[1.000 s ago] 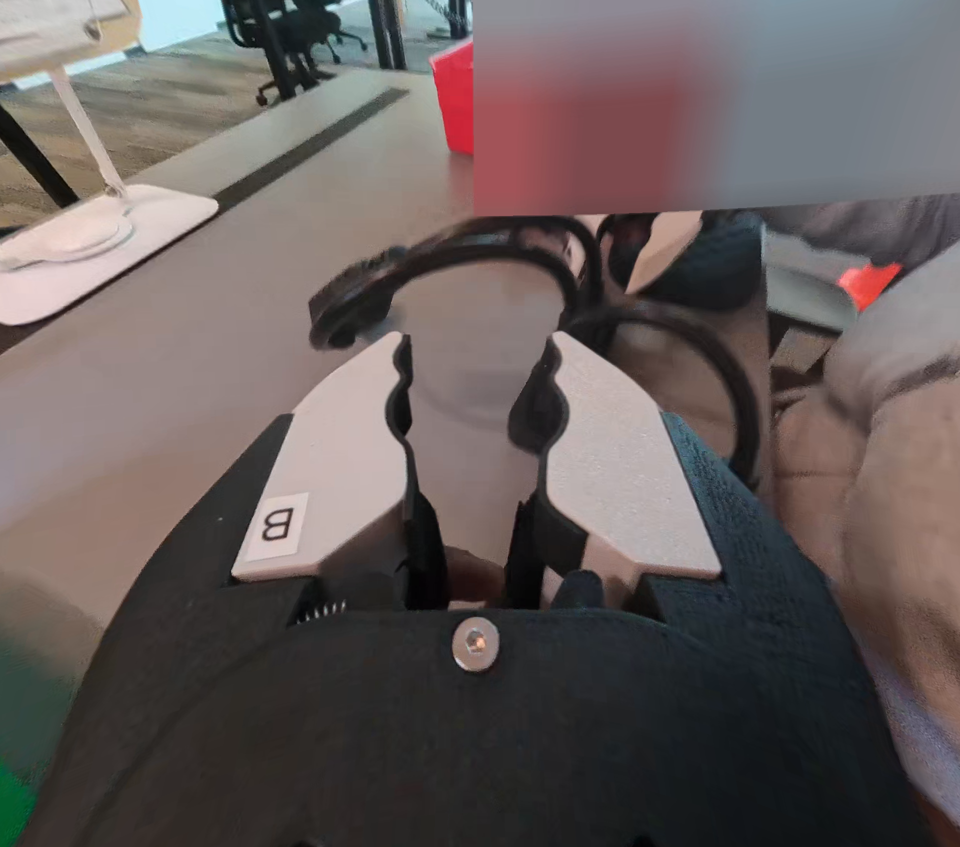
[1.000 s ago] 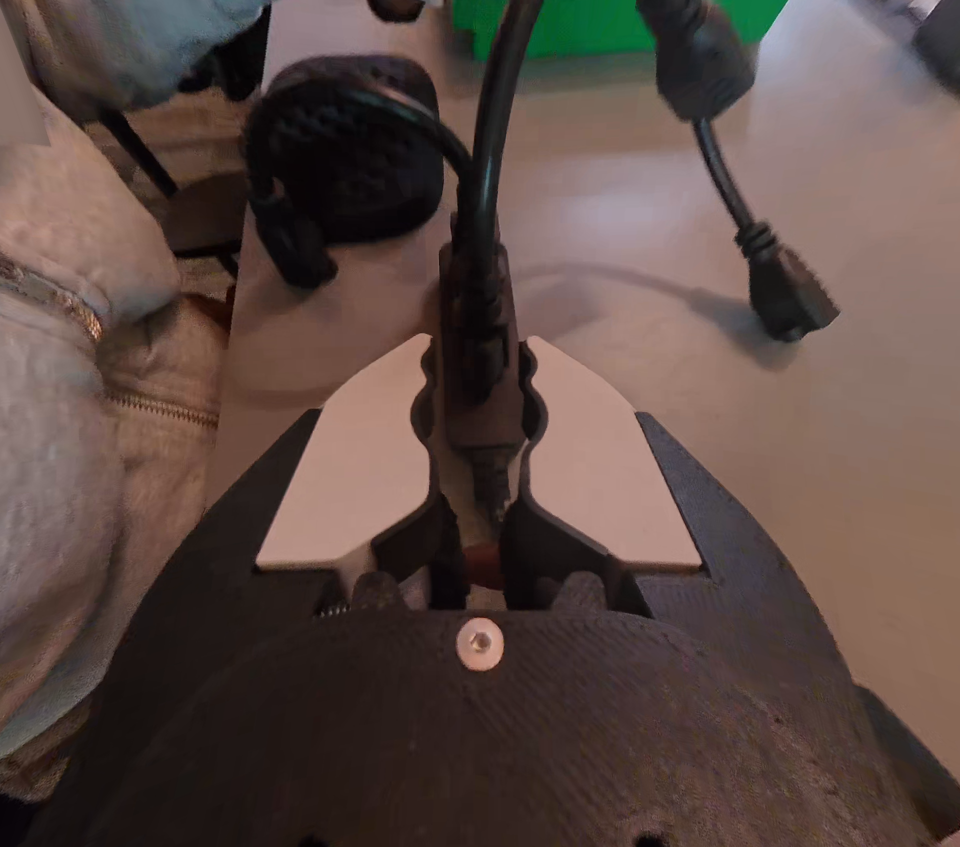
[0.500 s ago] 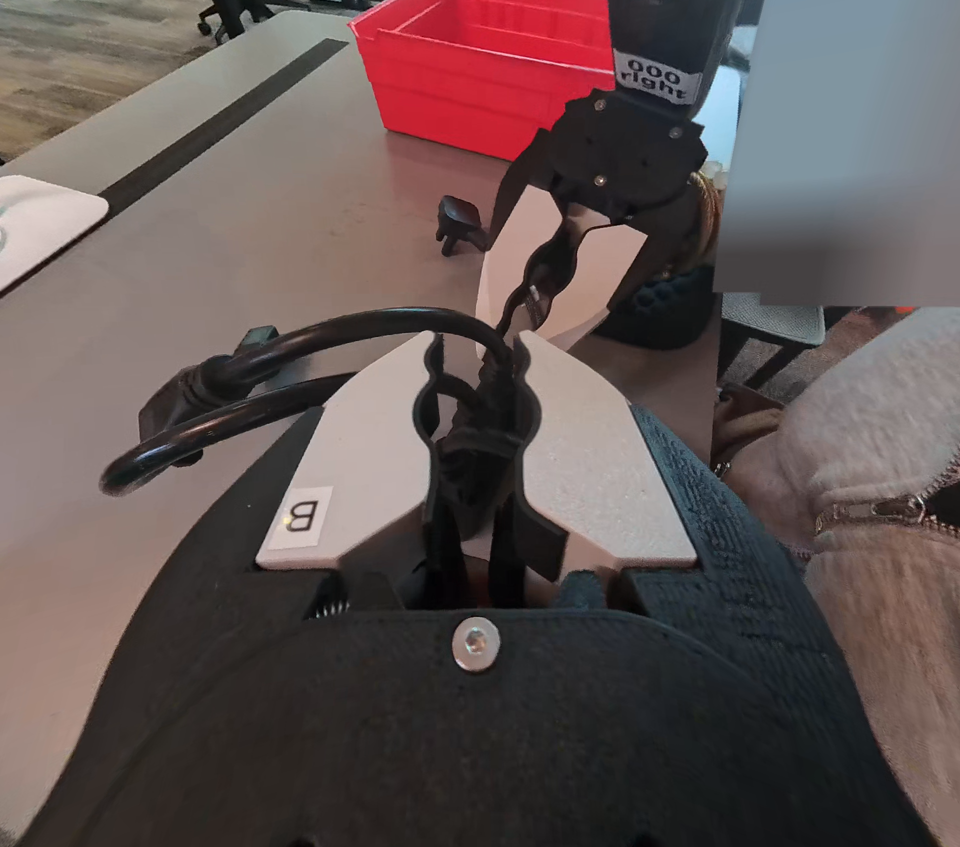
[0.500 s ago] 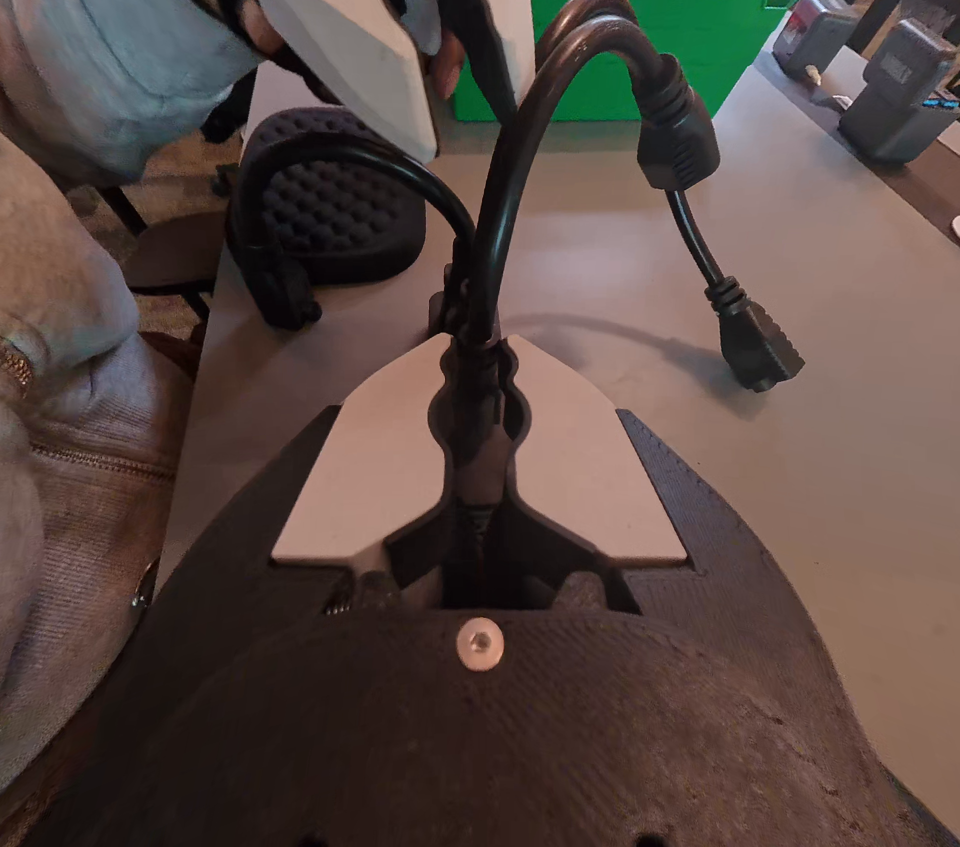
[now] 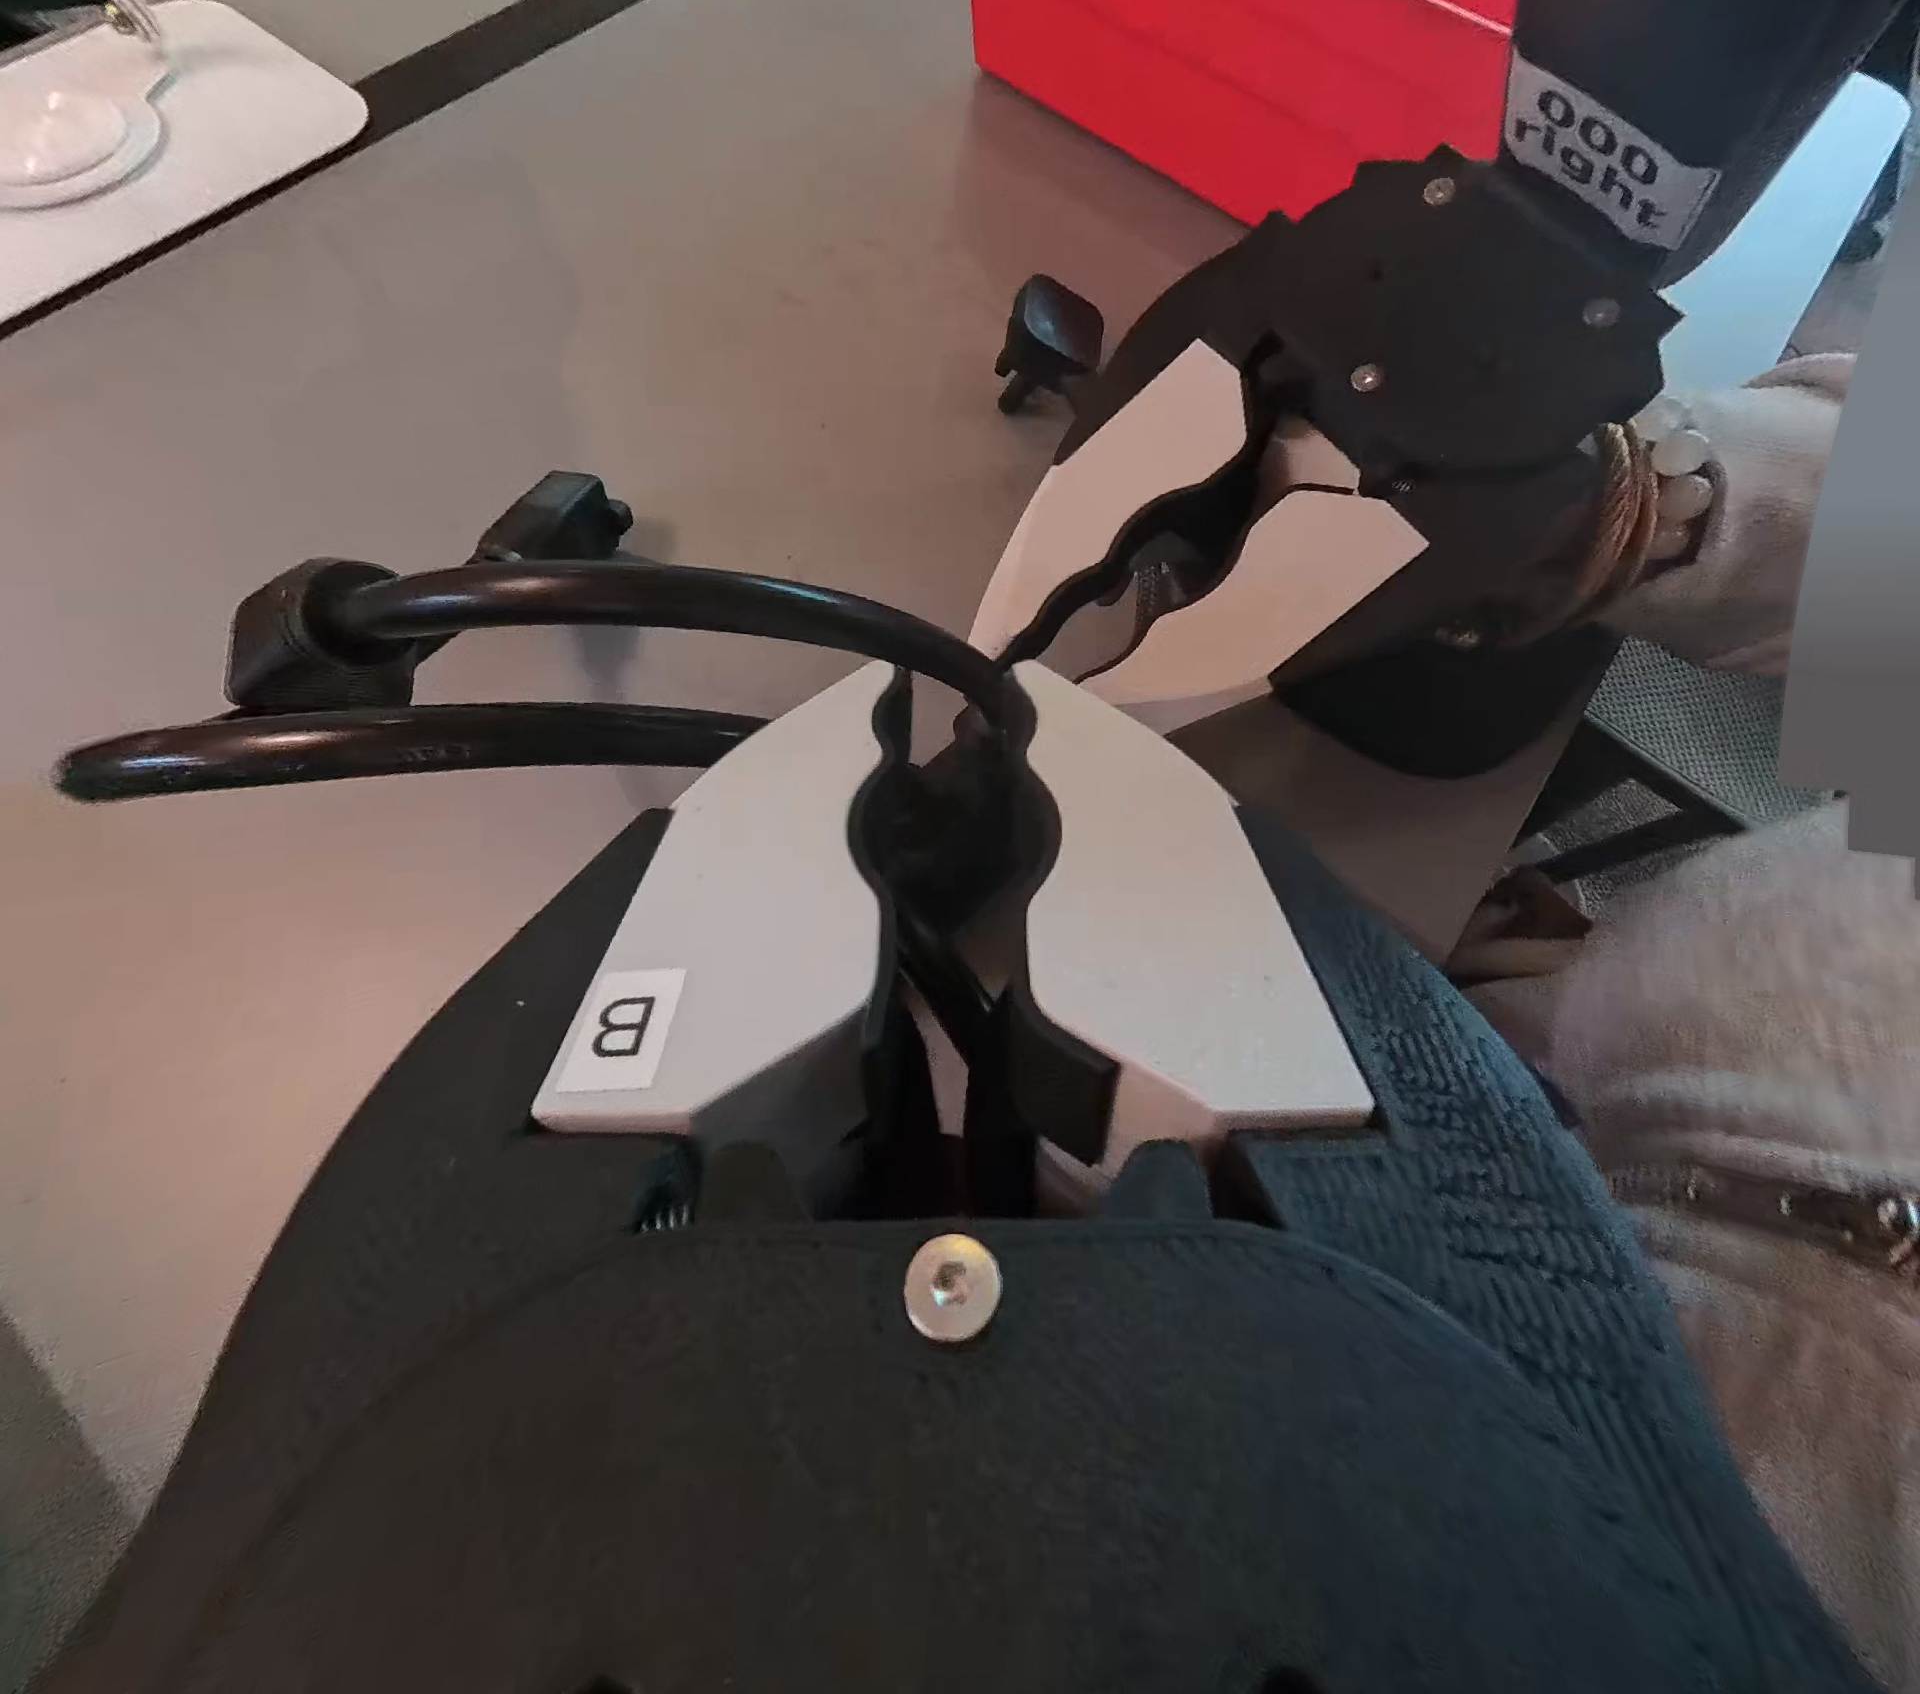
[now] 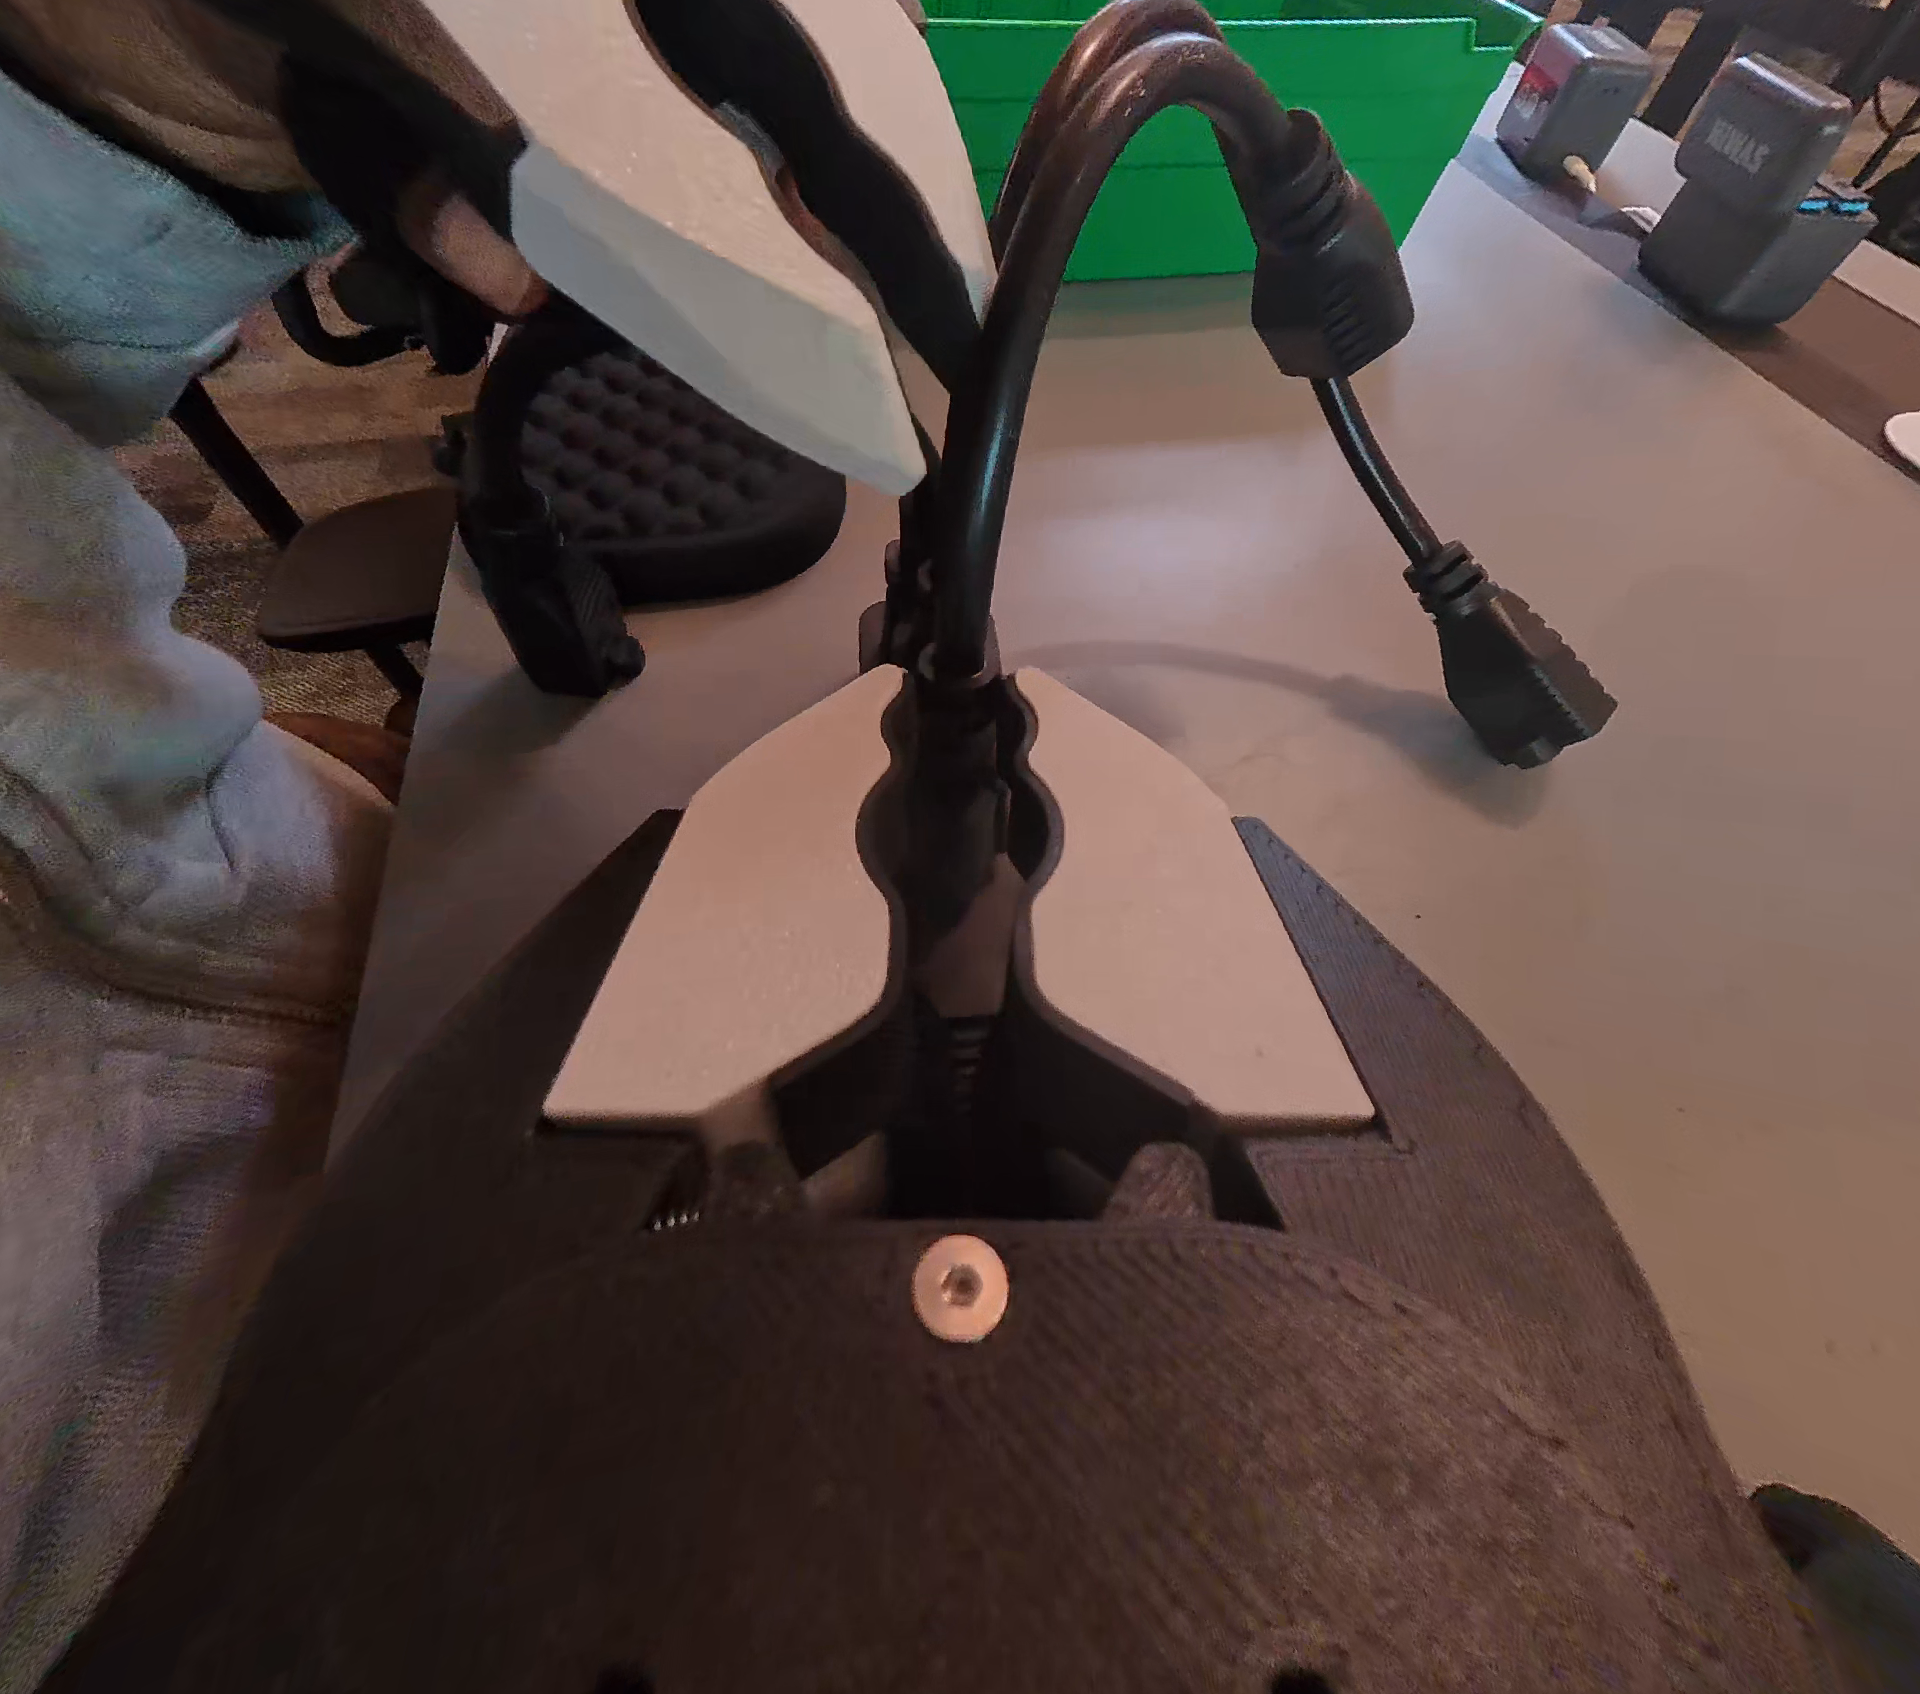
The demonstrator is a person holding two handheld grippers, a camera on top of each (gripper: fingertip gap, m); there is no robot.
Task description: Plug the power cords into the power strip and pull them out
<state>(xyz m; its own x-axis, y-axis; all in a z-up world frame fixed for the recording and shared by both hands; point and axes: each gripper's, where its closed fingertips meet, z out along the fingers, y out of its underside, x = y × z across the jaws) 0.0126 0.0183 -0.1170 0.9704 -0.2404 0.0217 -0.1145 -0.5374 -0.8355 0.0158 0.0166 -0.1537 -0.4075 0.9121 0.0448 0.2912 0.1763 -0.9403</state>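
My left gripper [image 5: 956, 683] is shut on a black plug body with a black power cord [image 5: 644, 595] that arcs off to the left to a connector [image 5: 312, 636]. My right gripper [image 6: 956, 678] is shut on a black plug, from which a cord [image 6: 997, 356] arches up to a thick connector [image 6: 1330, 273], then down to a plug end [image 6: 1517, 688] on the grey table [image 6: 1558, 969]. The two grippers meet tip to tip: the right one [image 5: 1023, 642] shows in the left wrist view, the left one [image 6: 940, 387] in the right wrist view. No power strip body is distinguishable.
A red bin [image 5: 1226, 13] stands behind the right gripper, with a small loose black plug [image 5: 1049, 335] before it. A white stand base [image 5: 156, 138] is at far left. A green bin [image 6: 1195, 86] and two grey adaptors [image 6: 1756, 190] stand at the back. A black dimpled pad [image 6: 665, 481] is by the table edge. The left gripper's tips are roughly 4 cm from the right gripper's.
One second ago my left gripper was open and empty; it has swung right and shut on the cord's plug. My right gripper kept its hold, and the two came together.
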